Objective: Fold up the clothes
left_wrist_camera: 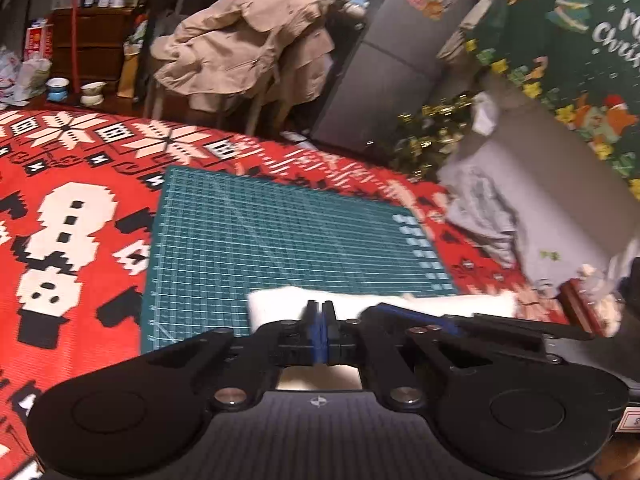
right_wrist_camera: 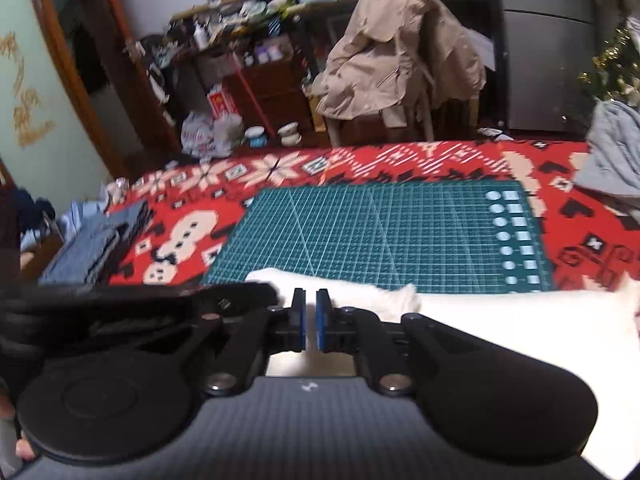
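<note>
A white garment (left_wrist_camera: 276,304) lies across the near edge of the green cutting mat (left_wrist_camera: 280,240). In the right wrist view the white garment (right_wrist_camera: 500,332) spreads wide to the lower right. My left gripper (left_wrist_camera: 320,312) is shut, its blue pads pressed together at the garment's far edge, which rises right at the tips. My right gripper (right_wrist_camera: 311,308) is closed to a thin slit along the same edge, with white cloth showing between the pads. The two grippers sit close side by side. The cloth under both bodies is hidden.
The mat (right_wrist_camera: 380,232) rests on a red patterned cover (right_wrist_camera: 580,240). A grey garment (right_wrist_camera: 612,148) is heaped at the right and folded blue jeans (right_wrist_camera: 92,244) lie at the left. Beyond the table stands a chair with a beige coat (right_wrist_camera: 400,48).
</note>
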`<state>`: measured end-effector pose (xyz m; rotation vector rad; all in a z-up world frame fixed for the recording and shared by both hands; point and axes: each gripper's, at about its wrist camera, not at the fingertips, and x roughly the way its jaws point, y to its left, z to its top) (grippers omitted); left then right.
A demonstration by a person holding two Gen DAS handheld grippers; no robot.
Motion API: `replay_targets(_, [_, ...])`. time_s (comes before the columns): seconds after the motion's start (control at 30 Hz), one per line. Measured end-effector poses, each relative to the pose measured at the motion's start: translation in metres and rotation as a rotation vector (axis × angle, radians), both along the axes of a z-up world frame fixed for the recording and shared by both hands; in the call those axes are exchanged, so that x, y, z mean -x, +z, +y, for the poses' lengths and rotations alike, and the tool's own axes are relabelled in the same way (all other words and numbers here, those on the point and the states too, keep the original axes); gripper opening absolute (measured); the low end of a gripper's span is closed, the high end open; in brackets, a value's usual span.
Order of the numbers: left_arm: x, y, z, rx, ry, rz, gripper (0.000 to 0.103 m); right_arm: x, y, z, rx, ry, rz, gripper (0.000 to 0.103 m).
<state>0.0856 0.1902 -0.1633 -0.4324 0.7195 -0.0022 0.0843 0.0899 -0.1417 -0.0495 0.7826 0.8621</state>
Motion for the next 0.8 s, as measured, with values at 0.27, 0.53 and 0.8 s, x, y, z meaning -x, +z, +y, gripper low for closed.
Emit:
replay_targets(0.27, [0.019, 0.003, 0.007, 0.02, 0.056, -0.026, 0.002, -0.014, -0.009, -0.014, 0.002, -0.086, 0.004, 0.0])
replay_targets(0.53, [0.046, 0.015, 0.013, 0.039, 0.039, -0.043, 0.005, -0.001, 0.007, -0.04, -0.053, -0.1, 0.023, 0.009])
replay_targets(0.8, [0.078, 0.009, -0.007, 0.021, -0.003, -0.019, 0.005, 0.029, -0.005, -0.067, 0.001, -0.095, 0.081, 0.013])
